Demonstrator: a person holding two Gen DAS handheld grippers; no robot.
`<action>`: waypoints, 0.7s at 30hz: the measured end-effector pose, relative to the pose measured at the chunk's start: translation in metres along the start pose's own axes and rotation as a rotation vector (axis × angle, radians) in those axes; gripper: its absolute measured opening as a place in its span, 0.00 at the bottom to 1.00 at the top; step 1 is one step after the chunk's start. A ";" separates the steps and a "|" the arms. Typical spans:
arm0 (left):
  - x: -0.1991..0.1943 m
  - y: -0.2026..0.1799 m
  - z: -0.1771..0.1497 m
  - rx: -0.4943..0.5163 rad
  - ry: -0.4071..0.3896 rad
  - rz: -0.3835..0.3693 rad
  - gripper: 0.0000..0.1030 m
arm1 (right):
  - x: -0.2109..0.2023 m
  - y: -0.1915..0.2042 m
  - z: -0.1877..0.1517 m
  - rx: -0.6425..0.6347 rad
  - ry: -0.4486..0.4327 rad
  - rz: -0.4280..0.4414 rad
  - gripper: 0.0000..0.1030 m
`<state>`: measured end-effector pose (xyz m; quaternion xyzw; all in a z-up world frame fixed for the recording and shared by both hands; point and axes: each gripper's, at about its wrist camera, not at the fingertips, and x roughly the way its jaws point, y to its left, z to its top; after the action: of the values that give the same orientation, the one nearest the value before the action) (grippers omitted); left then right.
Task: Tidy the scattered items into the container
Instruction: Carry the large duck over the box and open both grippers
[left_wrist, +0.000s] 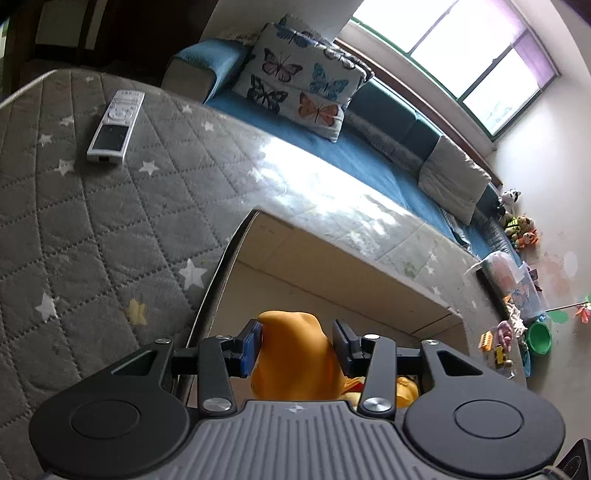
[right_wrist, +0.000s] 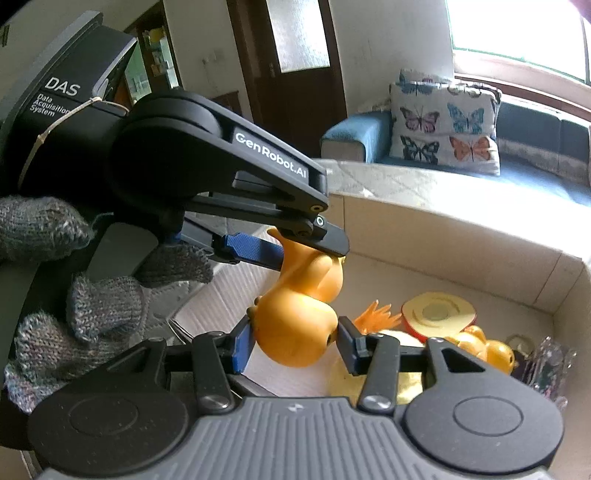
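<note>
An orange rubber duck (right_wrist: 299, 317) hangs over the open cardboard box (right_wrist: 461, 240). My left gripper (right_wrist: 310, 243) is shut on its top end, seen from the side in the right wrist view. My right gripper (right_wrist: 295, 345) is shut on its round lower body. In the left wrist view the duck (left_wrist: 295, 354) fills the gap between the left gripper's (left_wrist: 295, 343) blue pads, above the box (left_wrist: 332, 280). A silver remote control (left_wrist: 115, 125) lies on the grey star-patterned mattress (left_wrist: 92, 221), far left of the box.
Inside the box lie a second orange duck (right_wrist: 487, 349), a round yellow-and-red toy (right_wrist: 437, 312) and a clear glass item (right_wrist: 546, 365). A blue sofa (left_wrist: 369, 147) with a butterfly cushion (left_wrist: 299, 85) runs behind the mattress. Toys (left_wrist: 517, 332) clutter the floor far right.
</note>
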<state>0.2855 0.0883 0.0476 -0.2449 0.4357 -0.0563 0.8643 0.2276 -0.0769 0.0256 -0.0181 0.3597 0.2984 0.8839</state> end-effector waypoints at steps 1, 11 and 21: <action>0.001 0.001 -0.001 0.002 0.000 0.003 0.44 | 0.002 -0.001 -0.001 0.003 0.007 0.001 0.46; 0.002 -0.007 -0.005 0.060 -0.011 0.063 0.43 | -0.008 0.002 -0.006 0.012 -0.001 -0.002 0.47; -0.002 -0.008 -0.009 0.070 -0.025 0.087 0.42 | -0.038 -0.002 -0.009 0.030 -0.061 -0.016 0.51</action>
<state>0.2781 0.0789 0.0488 -0.1960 0.4329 -0.0310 0.8793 0.2014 -0.1003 0.0431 0.0014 0.3370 0.2861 0.8970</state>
